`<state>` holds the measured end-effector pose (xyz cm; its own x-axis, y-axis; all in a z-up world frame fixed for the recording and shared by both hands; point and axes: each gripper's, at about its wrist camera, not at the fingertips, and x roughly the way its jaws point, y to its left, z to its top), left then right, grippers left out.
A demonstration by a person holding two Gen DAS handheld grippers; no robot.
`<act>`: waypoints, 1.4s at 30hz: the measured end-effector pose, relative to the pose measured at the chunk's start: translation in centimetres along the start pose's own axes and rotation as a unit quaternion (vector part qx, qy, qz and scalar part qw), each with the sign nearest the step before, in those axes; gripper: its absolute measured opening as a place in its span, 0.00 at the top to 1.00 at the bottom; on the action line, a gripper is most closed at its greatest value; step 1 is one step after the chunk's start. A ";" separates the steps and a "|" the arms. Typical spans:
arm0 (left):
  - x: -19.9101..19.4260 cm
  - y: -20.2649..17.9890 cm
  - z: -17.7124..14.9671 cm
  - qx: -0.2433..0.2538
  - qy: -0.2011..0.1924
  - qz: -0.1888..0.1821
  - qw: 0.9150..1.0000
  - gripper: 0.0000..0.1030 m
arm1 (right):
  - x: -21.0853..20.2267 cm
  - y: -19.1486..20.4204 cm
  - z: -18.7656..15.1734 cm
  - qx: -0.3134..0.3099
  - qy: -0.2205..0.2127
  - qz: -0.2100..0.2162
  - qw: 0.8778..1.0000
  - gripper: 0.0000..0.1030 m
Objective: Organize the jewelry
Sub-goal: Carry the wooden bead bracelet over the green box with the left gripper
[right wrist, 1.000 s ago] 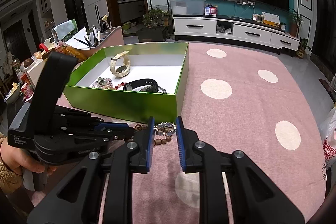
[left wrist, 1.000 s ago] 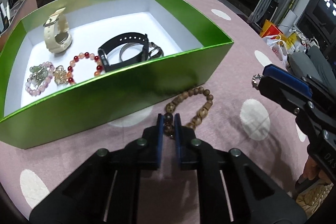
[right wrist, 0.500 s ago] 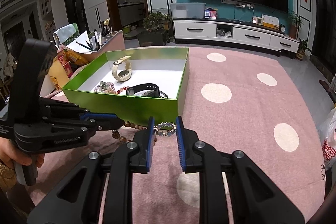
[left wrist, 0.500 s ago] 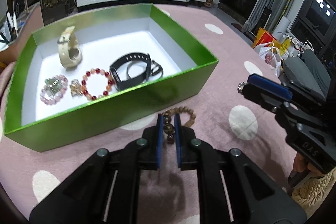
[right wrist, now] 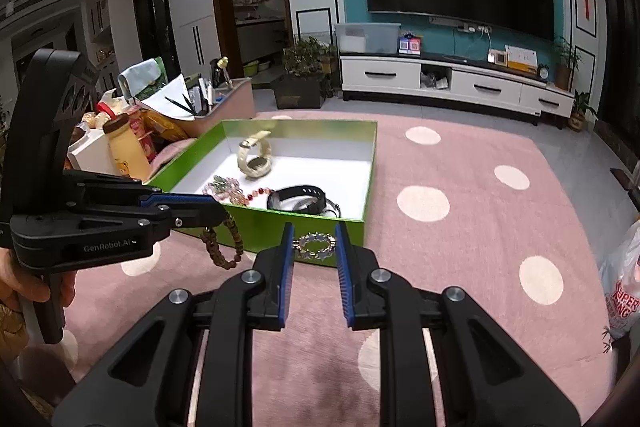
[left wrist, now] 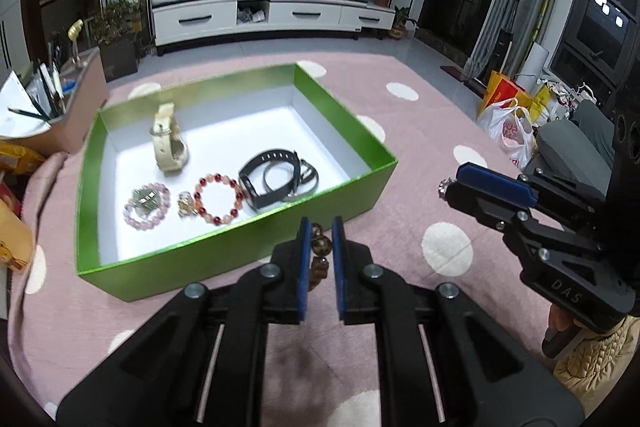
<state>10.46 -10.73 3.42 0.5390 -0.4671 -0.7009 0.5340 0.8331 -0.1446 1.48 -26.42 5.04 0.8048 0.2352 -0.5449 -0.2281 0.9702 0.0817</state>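
Mid-carry: left gripper (left wrist: 320, 247) jaws clamped on wooden bead bracelet (right wrist: 224, 243), right gripper (right wrist: 316, 247) pinching sparkly ring bracelet (right wrist: 315, 245). Next up, probably swing over green box (left wrist: 240, 251), drop both.

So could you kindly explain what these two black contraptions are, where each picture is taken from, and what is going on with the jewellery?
No robot here: a person holds a two-fingered clamp tool in each hand, and a fisheye camera on each looks along its fingers. One picture comes from the left tool, the other from the right, so each also shows the other tool.

The left gripper is shut on a brown wooden bead bracelet, which hangs from it. The right gripper clamps a silvery star-link bracelet.

On the pink dotted rug stands an open green box holding a cream watch, a black wristband, a red bead bracelet and a pink bead bracelet.
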 end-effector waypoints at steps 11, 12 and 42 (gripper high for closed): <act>-5.1 0.7 1.7 0.001 -0.040 0.022 0.999 0.90 | -2.1 2.4 2.8 -0.029 -0.023 0.000 0.999 0.81; -5.5 0.8 1.9 0.002 -0.044 0.025 0.999 0.90 | -2.2 2.7 3.1 -0.032 -0.026 0.001 0.999 0.81; 0.9 9.1 6.9 -0.035 -0.011 0.110 0.993 0.90 | 9.7 3.9 8.6 -0.013 0.041 0.027 0.999 0.81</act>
<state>20.29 -5.65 6.36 0.6524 -0.2779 -0.7051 0.3561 0.9337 -0.0385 13.08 -19.80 7.24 0.7436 0.2802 -0.6070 -0.2844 0.9543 0.0921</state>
